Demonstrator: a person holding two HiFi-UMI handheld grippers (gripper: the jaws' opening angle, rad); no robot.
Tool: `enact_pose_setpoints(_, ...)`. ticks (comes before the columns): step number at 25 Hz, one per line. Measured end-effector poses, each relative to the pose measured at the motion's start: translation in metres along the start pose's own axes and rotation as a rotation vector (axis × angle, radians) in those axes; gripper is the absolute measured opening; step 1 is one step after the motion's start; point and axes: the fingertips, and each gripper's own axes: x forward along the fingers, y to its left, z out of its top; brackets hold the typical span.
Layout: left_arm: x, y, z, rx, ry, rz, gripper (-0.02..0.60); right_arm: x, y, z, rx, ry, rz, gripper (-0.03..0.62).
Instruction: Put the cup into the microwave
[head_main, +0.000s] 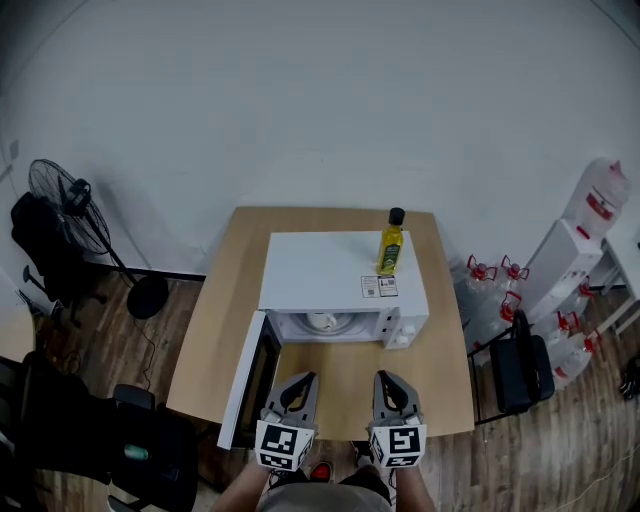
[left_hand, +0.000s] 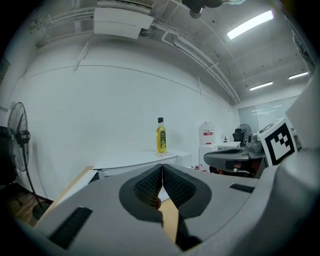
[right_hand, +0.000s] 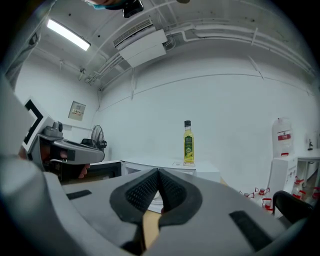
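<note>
- The white wall (head_main: 320, 100) stood behind everything, and a wooden floor (head_main: 560, 450) lay around.
- A wooden table (head_main: 215, 310) stood against the wall and carried the microwave.
- The white microwave (head_main: 320, 260) sat in the middle of the table with its cavity facing the person.
- Its door (head_main: 258, 375) was swung fully open to the left and reached past the front edge of the table, just left of the left gripper.
- A black standing fan (head_main: 62, 205) stood on the floor to the left, well apart from the table.
- Several clear water jugs (head_main: 482, 275) with red handles stood on the floor at the right side of the table.
- A yellow oil bottle (head_main: 390, 243) with a black cap stood upright on the top of the microwave, near its right rear corner, beside two small stickers (head_main: 380, 287).
- The left gripper (head_main: 306, 380) was over the front of the table. Its jaws were closed tip to tip and held nothing.
- The right gripper (head_main: 386, 378) was beside it, also closed and empty. A bare strip of the table lay between both grippers and the open cavity.
- The pale cup (head_main: 322, 322) was inside the cavity, near its middle, apart from both grippers.
</note>
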Motion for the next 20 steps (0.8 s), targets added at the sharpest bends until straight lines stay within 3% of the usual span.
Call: enact_pose_setpoints(20, -0.0019, 0.0043, 0.0015, -0.005, 0.000, 0.023, 0.025, 0.0043, 0.0004, 0.0006, -0.025, 0.007, 0.019, 0.017)
